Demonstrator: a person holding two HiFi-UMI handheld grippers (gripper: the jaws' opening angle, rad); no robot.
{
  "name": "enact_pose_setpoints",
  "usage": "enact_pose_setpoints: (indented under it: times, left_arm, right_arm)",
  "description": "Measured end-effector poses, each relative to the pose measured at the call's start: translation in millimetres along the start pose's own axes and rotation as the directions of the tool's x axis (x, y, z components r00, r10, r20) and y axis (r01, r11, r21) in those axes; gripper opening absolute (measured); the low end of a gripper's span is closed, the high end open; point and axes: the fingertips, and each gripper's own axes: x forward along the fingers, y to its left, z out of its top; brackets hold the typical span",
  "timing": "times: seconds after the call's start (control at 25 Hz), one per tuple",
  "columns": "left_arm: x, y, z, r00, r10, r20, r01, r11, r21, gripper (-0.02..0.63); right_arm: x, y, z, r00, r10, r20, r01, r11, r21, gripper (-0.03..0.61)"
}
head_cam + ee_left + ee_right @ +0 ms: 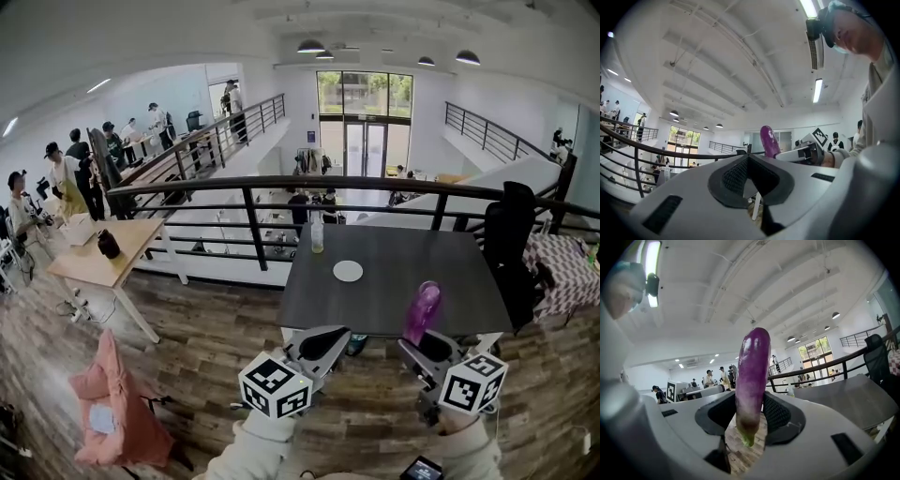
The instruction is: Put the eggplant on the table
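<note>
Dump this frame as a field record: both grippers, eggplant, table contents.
left gripper: jaws together, nothing held
right gripper: closed on the eggplant
eggplant: purple, upright, stem end down, held in the air
table: dark top, ahead of both grippers
on table: white plate, bottle near the far edge
task status: eggplant not yet set down
</note>
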Motion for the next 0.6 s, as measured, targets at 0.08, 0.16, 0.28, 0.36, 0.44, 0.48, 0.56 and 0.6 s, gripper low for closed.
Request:
enact_pose_setpoints:
  times: [0.08,0.16,0.28,0.36,0.44,0.48,0.56,0.6]
  left_arm:
    - [4.5,-6.4,-0.2,1.000,-0.025,-0.001,0.025,1.000,0.012,0.002]
    - [9.2,-9.5,1.0,0.999,-0.035,0.001,0.035,0.999,0.021,0.002]
    - [14.5,-15.6,2.9,0.998,-0.054,0.006,0.054,0.998,0.037,0.002]
    - [16.7,-20.5,3.3,0.997,-0.075,0.012,0.075,0.997,0.034,0.002]
    - [20.0,-22.7,2.8,0.996,-0.084,0.015,0.084,0.996,0.014,0.002]
    - [21.7,-23.0,2.0,0.997,-0.081,0.015,0.081,0.997,0.003,0.002]
    - [24.6,-22.9,-0.5,0.998,-0.070,0.012,0.070,0.998,-0.012,0.002]
    - [26.5,-23.3,-2.0,0.998,-0.063,0.007,0.063,0.998,-0.013,0.002]
  right_arm:
    - [-0.2,-0.8,0.1,1.000,0.001,-0.002,-0.001,1.000,-0.012,0.187]
    - [-0.2,-3.0,3.0,1.000,0.008,0.005,-0.008,1.000,-0.008,0.187]
    - [-3.1,-6.8,5.3,1.000,0.019,0.009,-0.019,1.000,0.001,0.187]
    - [-5.8,-9.6,4.0,1.000,0.026,0.005,-0.026,1.000,0.006,0.187]
    - [-8.7,-13.7,3.7,1.000,0.029,0.005,-0.029,1.000,0.012,0.187]
    - [-10.4,-16.0,3.8,1.000,0.030,0.006,-0.030,0.999,0.014,0.187]
    - [-14.0,-20.9,4.1,0.999,0.034,0.011,-0.034,0.999,0.018,0.187]
    - [-16.1,-23.4,4.2,0.999,0.036,0.013,-0.036,0.999,0.020,0.187]
